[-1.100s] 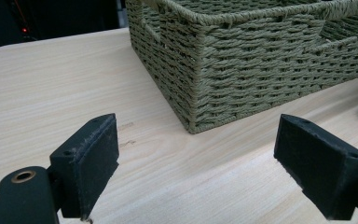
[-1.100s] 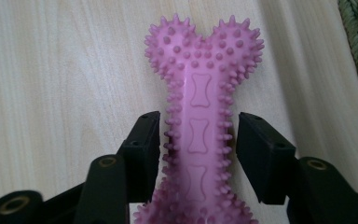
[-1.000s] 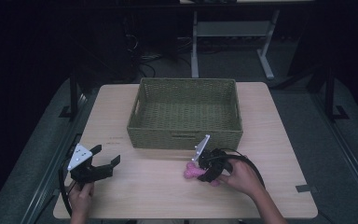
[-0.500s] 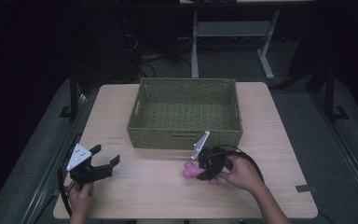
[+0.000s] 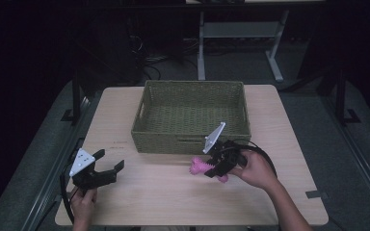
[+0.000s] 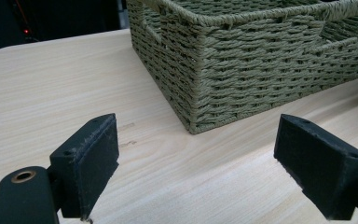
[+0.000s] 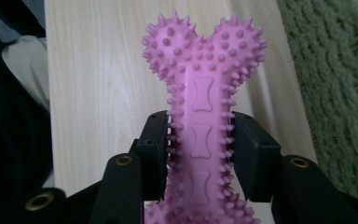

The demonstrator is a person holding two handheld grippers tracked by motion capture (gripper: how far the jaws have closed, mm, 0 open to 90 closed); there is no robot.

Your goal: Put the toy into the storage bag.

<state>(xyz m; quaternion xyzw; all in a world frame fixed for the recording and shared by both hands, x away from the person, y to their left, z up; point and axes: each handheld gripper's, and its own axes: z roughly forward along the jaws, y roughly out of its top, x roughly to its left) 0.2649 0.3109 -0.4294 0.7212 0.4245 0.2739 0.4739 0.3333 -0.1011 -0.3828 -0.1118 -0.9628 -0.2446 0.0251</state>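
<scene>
Both fingers clamp pink bone (image 7: pixel 200 121) – near basket (image 5: pixel 192 137) edge | left gripper (image 5: pixel 107 169) agape

A: What stands around the work surface?

B: A light wooden table (image 5: pixel 125 110) with rounded corners sits on grey carpet (image 5: pixel 318 103). The room beyond is dark, nearly black toward ten and two o'clock.

A: Anything at twelve o'clock?

B: A white metal desk frame (image 5: pixel 201 53) with two legs and a crossbar, and loose cables (image 5: pixel 147 60) on the floor just left of it, toward eleven.

A: And the sides?

B: Dark stands (image 5: pixel 76 98) rise at nine and at three o'clock. A grey tape strip (image 5: pixel 314 194) lies on the table at about four.
</scene>
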